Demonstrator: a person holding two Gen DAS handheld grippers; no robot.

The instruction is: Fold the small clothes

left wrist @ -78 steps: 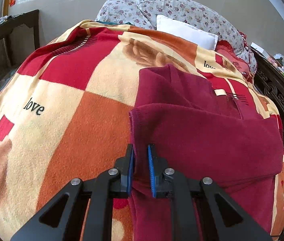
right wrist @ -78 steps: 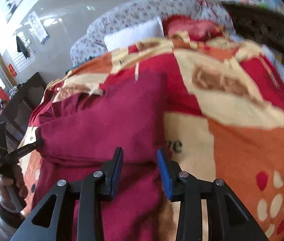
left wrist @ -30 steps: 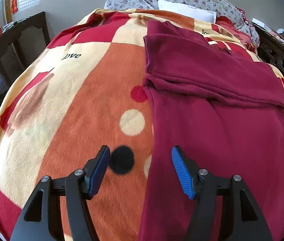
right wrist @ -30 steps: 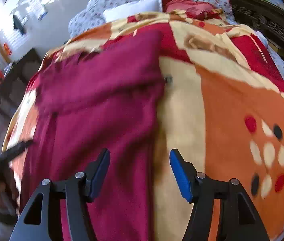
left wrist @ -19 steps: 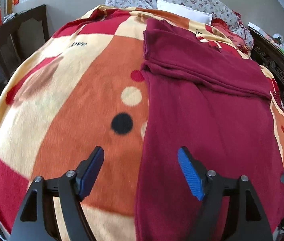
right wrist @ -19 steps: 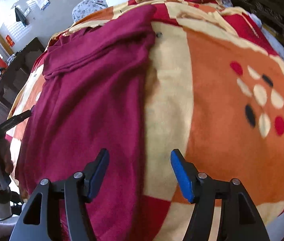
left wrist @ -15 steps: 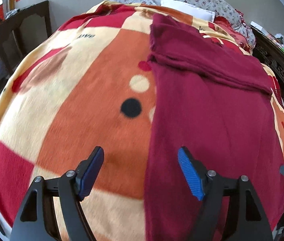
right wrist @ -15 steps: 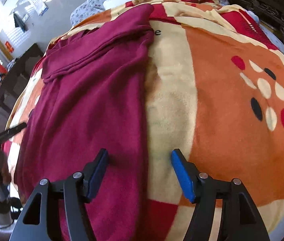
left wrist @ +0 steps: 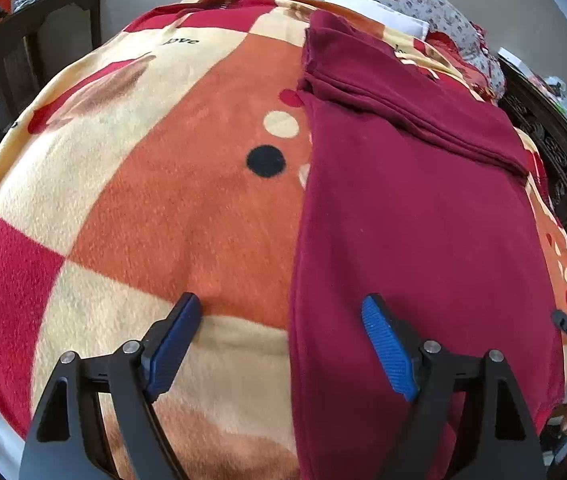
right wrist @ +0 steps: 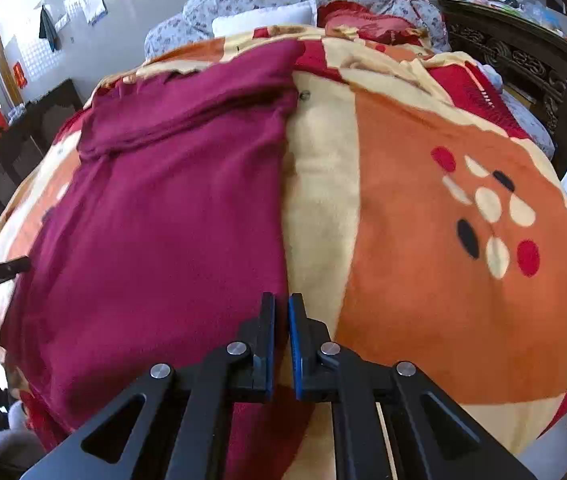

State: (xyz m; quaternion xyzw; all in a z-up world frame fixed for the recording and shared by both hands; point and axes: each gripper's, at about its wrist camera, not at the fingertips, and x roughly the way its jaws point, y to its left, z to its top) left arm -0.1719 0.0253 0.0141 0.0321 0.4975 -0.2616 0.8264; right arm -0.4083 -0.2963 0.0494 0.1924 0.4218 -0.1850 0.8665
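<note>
The maroon garment [left wrist: 415, 220] lies lengthwise on the patterned blanket [left wrist: 143, 184], its near hem toward both tools: the right gripper [right wrist: 281, 344] has just closed on the garment's right edge, the left gripper [left wrist: 279, 344] straddles its left edge, wide open.

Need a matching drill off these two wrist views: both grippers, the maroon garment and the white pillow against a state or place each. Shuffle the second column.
Things
1. left gripper
2. right gripper
3. maroon fleece garment
4. white rectangular pillow

States and places
A. shut on the cloth's edge
B. beyond the blanket's far end
C. open, pads off the cloth
D. spread on the orange, cream and red fleece blanket, top folded over

Pairs: 1-C, 2-A, 3-D, 4-B

The left gripper's jaws have just been opening. The garment's left edge lies between them.
</note>
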